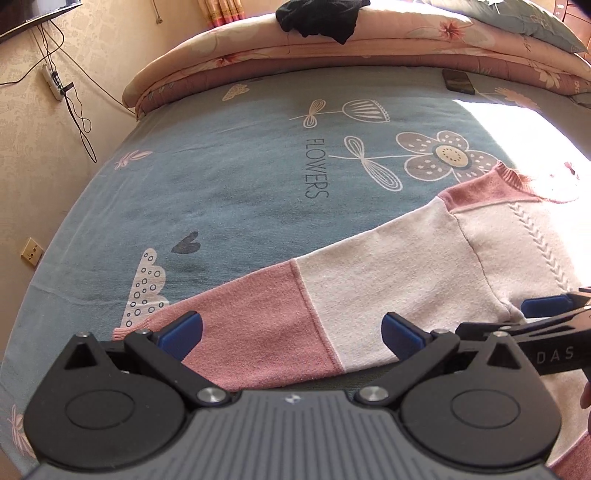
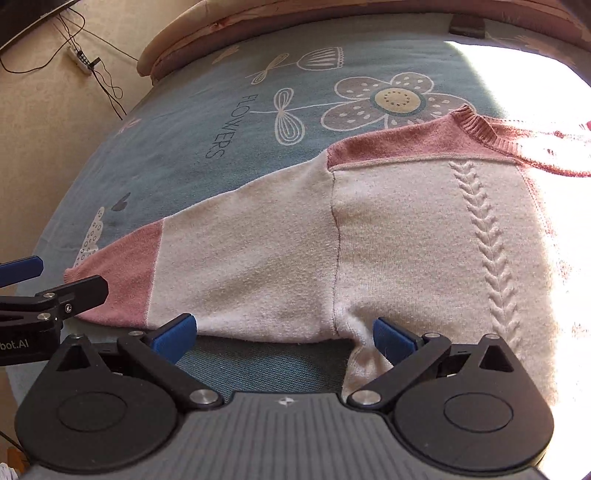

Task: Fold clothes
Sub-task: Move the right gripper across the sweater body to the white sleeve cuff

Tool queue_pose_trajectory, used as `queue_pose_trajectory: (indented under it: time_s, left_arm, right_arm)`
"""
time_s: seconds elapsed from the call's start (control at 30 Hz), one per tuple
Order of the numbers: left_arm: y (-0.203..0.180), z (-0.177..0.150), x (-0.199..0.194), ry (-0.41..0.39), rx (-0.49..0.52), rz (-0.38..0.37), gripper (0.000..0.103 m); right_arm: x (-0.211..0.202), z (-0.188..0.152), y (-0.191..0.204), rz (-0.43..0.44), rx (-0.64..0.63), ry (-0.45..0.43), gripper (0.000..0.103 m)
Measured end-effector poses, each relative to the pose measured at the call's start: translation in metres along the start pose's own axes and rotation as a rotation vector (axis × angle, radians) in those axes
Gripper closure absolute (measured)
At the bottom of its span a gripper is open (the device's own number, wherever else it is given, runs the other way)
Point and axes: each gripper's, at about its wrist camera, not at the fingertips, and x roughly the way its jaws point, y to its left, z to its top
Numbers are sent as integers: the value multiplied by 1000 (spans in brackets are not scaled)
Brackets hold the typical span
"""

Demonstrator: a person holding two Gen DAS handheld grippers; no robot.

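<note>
Lying flat on the blue flower-print bedsheet (image 1: 236,199), a pink-and-cream knit sweater (image 1: 424,266) spreads from the centre toward 3 o'clock in the left wrist view, its body running out of frame at the right edge. One sleeve (image 2: 229,266) stretches out toward 8 o'clock in the right wrist view, cream near the shoulder seam and pink at the cuff end. The ribbed pink collar (image 2: 476,129) sits at about 1 o'clock, partly washed out by a bright patch of sunlight.

The left gripper (image 1: 291,332) hovers with its jaws spread wide, nothing between the blue pads (image 1: 183,332); the pink part of the sleeve lies just beyond them, and whether the pads touch the fabric cannot be told. The right gripper (image 2: 284,334) is likewise spread wide and holds nothing, poised over the lower edge of the sleeve near the underarm, with bare sheet showing between its pads. Each tool appears in the other's view: the right one at 3 o'clock, the left one at 9 o'clock.

At 12 o'clock in the left view a folded pink floral quilt (image 1: 369,44) lies across the bed with a black garment (image 1: 321,16) on top. A dark phone (image 1: 458,81) rests on the sheet at 1 o'clock. On the wall at 10 o'clock hangs a white power strip (image 1: 53,81) with black cables.
</note>
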Motion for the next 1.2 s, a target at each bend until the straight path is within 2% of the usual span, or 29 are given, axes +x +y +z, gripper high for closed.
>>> queue_pose_trajectory:
  time_s: [0.13,0.23,0.37,0.47,0.53,0.63,0.7,0.83,1.0,1.2]
  left_arm:
    - [-8,5,-4,-17,15,9,1]
    - [-10,9,-5,-17,4,-3,1]
    - [-14,18,-10,-29,29,9,1]
    - [-22,28,-14,-43,28,-7,1]
    - [-35,34,-15,-51,20,-44,1]
    - [-64,38,-13,-49,17,-124,1]
    - [-95,40,-10,-45,18,-192,1]
    - [-153,42,-6,-35,49,-313,1]
    - [-217,44,-2,-18,102,-401,1]
    - [-280,51,-5,-12,204,-448,1]
  right_arm:
    - [6,-3,-7,75,53,17,0]
    - [14,-5,1,56,6,32,0]
    - [-3,-4,-15,115,6,47,0]
    - [-35,-5,-40,59,4,-20,0]
    - [-57,-5,-59,-20,-25,-82,0]
    - [-77,-7,-96,-144,-51,-120,0]
    - [-83,-12,-124,-203,-46,-114,0]
    - [-89,-31,-179,-269,12,-34,0]
    - [-110,-62,-217,-248,78,13,0]
    - [-153,-78,-252,-225,240,-19,0]
